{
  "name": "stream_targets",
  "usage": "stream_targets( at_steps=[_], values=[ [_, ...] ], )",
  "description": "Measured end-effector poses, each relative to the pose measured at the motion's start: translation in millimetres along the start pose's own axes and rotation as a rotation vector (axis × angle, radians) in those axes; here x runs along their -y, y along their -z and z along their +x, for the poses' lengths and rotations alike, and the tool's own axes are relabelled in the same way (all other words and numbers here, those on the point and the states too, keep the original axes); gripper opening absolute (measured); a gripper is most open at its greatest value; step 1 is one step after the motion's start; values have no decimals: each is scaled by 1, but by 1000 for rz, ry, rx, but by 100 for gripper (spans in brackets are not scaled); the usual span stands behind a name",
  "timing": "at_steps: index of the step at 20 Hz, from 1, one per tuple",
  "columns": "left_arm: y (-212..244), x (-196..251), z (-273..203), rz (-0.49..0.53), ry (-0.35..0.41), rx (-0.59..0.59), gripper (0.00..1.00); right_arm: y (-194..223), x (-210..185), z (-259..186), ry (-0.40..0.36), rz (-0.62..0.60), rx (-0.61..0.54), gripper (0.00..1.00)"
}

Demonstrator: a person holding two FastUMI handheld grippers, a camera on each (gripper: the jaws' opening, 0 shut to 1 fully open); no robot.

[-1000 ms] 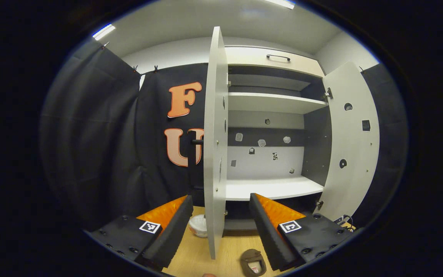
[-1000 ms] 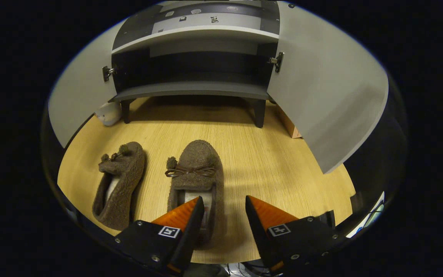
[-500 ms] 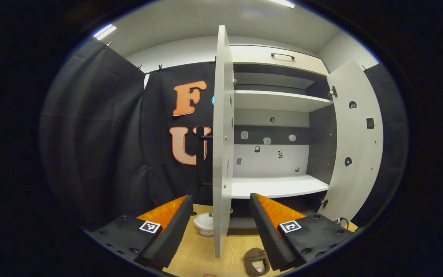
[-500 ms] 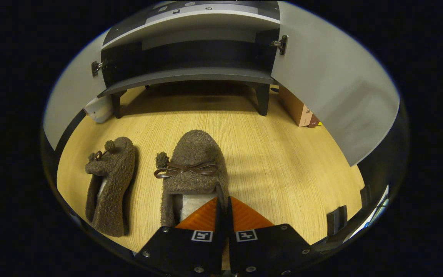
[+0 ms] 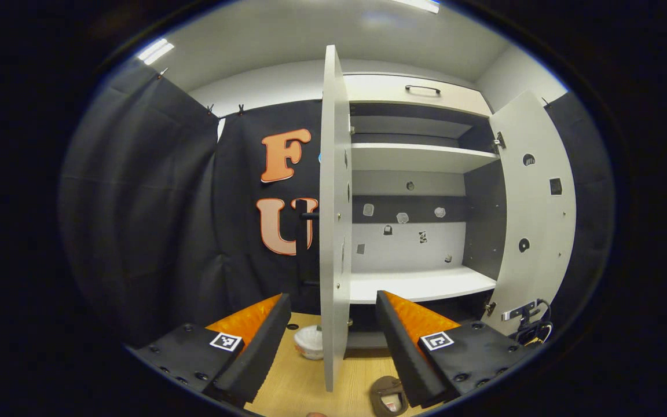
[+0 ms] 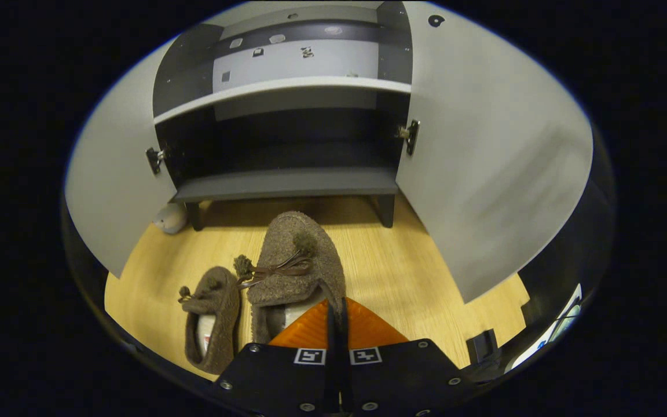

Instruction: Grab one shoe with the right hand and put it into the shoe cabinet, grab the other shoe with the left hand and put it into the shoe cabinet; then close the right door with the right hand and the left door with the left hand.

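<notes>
Both the left gripper [image 5: 329, 324] and right gripper [image 6: 336, 327] have black screwed bodies, each carrying square black-and-white markers, with orange wedge jaws edged in ribbed black padding.

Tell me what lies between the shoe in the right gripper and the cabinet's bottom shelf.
Bare wood floor, as the right gripper view shows. The right gripper is shut on the shoe; nothing stands before the bottom shelf.
</notes>
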State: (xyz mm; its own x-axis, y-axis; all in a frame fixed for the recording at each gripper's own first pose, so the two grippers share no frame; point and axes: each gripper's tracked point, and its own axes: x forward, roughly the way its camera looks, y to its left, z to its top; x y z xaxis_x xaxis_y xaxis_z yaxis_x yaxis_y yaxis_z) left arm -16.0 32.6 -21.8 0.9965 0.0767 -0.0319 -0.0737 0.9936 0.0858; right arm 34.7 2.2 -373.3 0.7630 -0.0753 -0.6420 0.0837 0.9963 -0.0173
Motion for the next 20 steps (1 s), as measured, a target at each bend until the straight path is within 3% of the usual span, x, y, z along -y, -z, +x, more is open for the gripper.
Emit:
stream_targets(
  at_steps=[1, 9, 10, 15, 20],
  values=[
    [-2, 3, 1, -3, 9, 4, 96, -20, -1, -9, -11, 5, 23, 1],
    [-11, 9, 1, -13, 24, 27, 99, -191, -7, -49, -82, 22, 258, 0],
    [-10, 10, 2, -13, 25, 26, 93, -214, -8, -50, -87, 30, 285, 1],
    [-10, 5, 2, -10, 16, 29, 99, -313, -14, -61, -87, 44, 409, 0],
    [-8, -5, 5, -12, -4, 27, 99, -377, -11, -29, -77, 69, 444, 0]
  ],
)
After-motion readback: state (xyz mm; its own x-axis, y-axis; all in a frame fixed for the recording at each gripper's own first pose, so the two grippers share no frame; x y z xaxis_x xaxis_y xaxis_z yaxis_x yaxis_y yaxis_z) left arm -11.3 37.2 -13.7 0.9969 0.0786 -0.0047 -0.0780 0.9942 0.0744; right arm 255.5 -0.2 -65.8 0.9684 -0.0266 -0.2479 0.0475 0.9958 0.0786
